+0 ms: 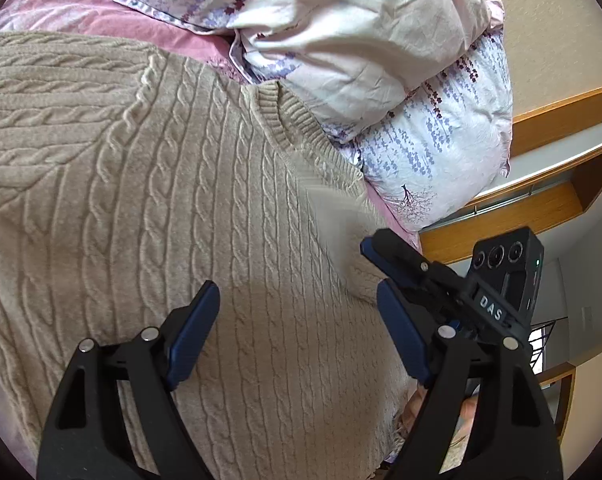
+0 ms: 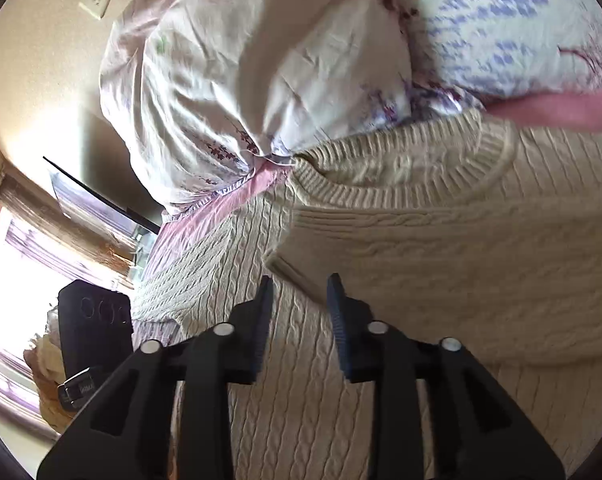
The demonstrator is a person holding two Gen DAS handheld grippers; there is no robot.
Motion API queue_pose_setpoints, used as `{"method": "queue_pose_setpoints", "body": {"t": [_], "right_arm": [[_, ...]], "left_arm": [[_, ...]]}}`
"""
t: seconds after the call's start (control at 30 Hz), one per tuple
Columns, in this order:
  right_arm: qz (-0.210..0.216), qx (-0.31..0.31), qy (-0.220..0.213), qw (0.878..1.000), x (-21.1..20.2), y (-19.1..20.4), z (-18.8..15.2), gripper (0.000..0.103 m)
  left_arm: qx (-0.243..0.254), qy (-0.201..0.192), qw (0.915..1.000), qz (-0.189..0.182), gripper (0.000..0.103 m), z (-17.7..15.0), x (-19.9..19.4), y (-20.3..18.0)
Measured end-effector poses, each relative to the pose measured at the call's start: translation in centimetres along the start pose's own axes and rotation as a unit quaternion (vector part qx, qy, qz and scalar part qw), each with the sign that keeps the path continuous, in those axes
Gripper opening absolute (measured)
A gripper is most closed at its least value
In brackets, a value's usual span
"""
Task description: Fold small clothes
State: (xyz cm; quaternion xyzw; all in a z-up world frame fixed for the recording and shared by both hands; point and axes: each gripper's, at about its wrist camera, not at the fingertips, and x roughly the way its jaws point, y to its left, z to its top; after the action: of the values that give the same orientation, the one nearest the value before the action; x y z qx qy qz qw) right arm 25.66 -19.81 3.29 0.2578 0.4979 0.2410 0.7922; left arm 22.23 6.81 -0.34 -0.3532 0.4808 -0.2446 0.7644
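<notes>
- Nearest the lens in the left wrist view, the left gripper (image 1: pixel 297 332) fills the bottom of the frame, its two blue-padded fingers (image 1: pixel 193 336) spread wide apart with nothing between them, hovering over the knit
- One beige cable-knit sweater (image 1: pixel 161 200) lies spread across the pink bedsheet (image 1: pixel 61 8), covering the left and centre of that view, its ribbed collar (image 1: pixel 285 120) towards upper centre
- Two floral pillows show: one (image 1: pixel 341 32) at top centre, another (image 1: pixel 441 152) to its right
- At lower right the right gripper (image 1: pixel 385 276) points in from the side at the sweater's edge; whether it touches the knit cannot be told there
- In the right wrist view the right gripper (image 2: pixel 299 320) points down over the sweater (image 2: pixel 441 260), jaws partly apart and empty
- One part of the sweater lies folded over the body, its edge just above the fingertips
- At lower left there, the left gripper's black camera block (image 2: pixel 95 332) shows against a bright window (image 2: pixel 9 280)
</notes>
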Motion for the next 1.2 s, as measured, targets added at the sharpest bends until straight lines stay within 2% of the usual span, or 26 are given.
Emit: {"method": "queue_pose_setpoints", "body": {"t": [0.07,0.13,0.2,0.27,0.37,0.43,0.47,0.53,0.6,0.77,0.83,0.87,0.9,0.93,0.97,1.07,1.2], "right_arm": [[-0.001,0.036,-0.023,0.999,-2.2,-1.9,-0.7,0.05],[-0.002,0.072,-0.05,0.996,-5.0,-4.1,-1.3,0.05],[-0.026,0.095,-0.083,0.992,-8.4,-6.1,-2.0,0.05],[-0.056,0.116,-0.115,0.985,-11.5,-8.3,-2.8,0.05],[-0.076,0.194,-0.152,0.966,-15.0,-12.4,-4.4,0.05],[-0.075,0.238,-0.173,0.953,-16.5,-14.7,-5.2,0.05],[-0.083,0.261,-0.189,0.943,-17.4,-16.0,-5.7,0.05],[-0.089,0.287,-0.203,0.932,-18.1,-17.4,-6.2,0.05],[-0.079,0.312,-0.204,0.925,-18.1,-18.7,-6.4,0.05],[-0.057,0.352,-0.207,0.911,-16.9,-20.7,-6.2,0.049],[-0.056,0.36,-0.214,0.906,-16.5,-21.0,-6.0,0.045],[-0.054,0.362,-0.219,0.904,-16.3,-21.2,-5.9,0.034],[-0.059,0.356,-0.226,0.905,-16.1,-21.2,-5.6,0.014],[-0.067,0.345,-0.231,0.907,-16.0,-21.0,-5.4,0.011],[-0.081,0.328,-0.237,0.911,-16.0,-20.5,-5.2,0.01],[-0.079,0.268,-0.255,0.926,-16.3,-18.1,-5.2,0.01],[-0.098,0.221,-0.218,0.946,-14.5,-15.9,-5.4,0.01]], "left_arm": [[-0.003,0.006,1.0,0.0,0.08,0.0,0.8,-0.3],[-0.01,0.012,0.9999,0.002,0.079,0.3,1.5,-0.4],[-0.018,0.019,0.9997,0.002,0.075,0.6,2.4,-0.6],[-0.031,0.025,0.9992,0.003,0.071,1.0,3.4,-0.9],[-0.053,0.026,0.9982,0.009,0.059,1.9,4.8,-1.1],[-0.072,0.021,0.9971,0.013,0.047,2.5,5.7,-1.1],[-0.082,0.02,0.9962,0.019,0.037,2.9,6.2,-0.9],[-0.104,0.021,0.9939,0.032,0.011,3.4,7.1,-0.4],[-0.112,0.022,0.9928,0.036,0.009,3.7,7.7,-0.2],[-0.091,0.015,0.995,0.038,0.009,3.6,7.1,-0.7],[-0.088,0.015,0.9953,0.037,0.009,3.8,7.0,-0.8],[-0.083,0.014,0.9958,0.038,0.008,3.9,6.9,-0.9],[-0.075,0.012,0.9964,0.038,0.008,4.0,6.6,-1.0],[-0.063,0.006,0.9973,0.038,0.007,4.2,6.1,-1.3],[-0.052,0.0,0.9981,0.033,0.007,4.3,5.5,-1.6],[-0.012,-0.037,0.9984,0.041,0.007,4.7,2.6,-2.4],[-0.002,-0.052,0.996,0.073,0.007,4.5,0.6,-0.9]]}}
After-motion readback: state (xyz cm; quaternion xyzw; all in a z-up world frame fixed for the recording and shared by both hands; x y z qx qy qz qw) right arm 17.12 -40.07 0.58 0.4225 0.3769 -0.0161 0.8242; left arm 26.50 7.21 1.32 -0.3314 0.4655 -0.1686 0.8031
